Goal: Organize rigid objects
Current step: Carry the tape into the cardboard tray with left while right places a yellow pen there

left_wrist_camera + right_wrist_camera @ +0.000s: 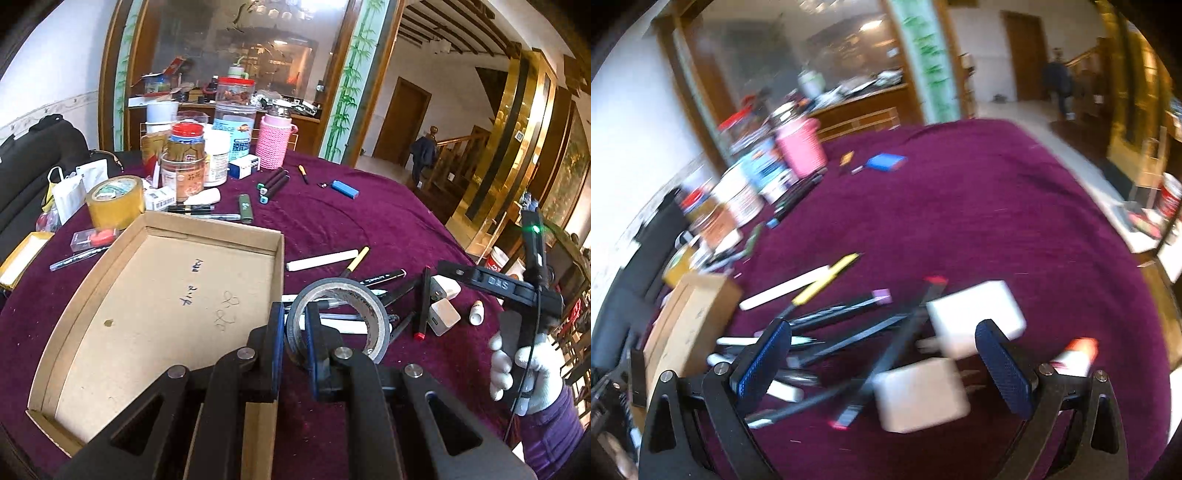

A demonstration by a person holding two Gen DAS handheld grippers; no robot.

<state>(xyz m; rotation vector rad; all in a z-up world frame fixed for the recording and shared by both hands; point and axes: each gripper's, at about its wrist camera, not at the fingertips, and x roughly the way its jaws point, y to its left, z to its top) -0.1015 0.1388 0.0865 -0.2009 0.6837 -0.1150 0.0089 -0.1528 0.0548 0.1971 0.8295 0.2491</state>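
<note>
My left gripper (295, 332) is shut on a roll of black tape (338, 319), one finger inside the ring and one outside, just right of an open cardboard box (166, 295). The box holds nothing. My right gripper (882, 354) is open above two white charger plugs (921, 393) and a heap of pens and markers (831, 332); this view is blurred. In the left wrist view the right gripper (480, 284) is held by a gloved hand at the right, over the plugs (443, 314).
The table has a purple cloth (351, 221). Jars, a pink-sleeved bottle (272, 140), a yellow tape roll (115, 201), markers (273, 184), a blue lighter (345, 189) and small boxes crowd the far left. A white stick (321, 259) lies near the box.
</note>
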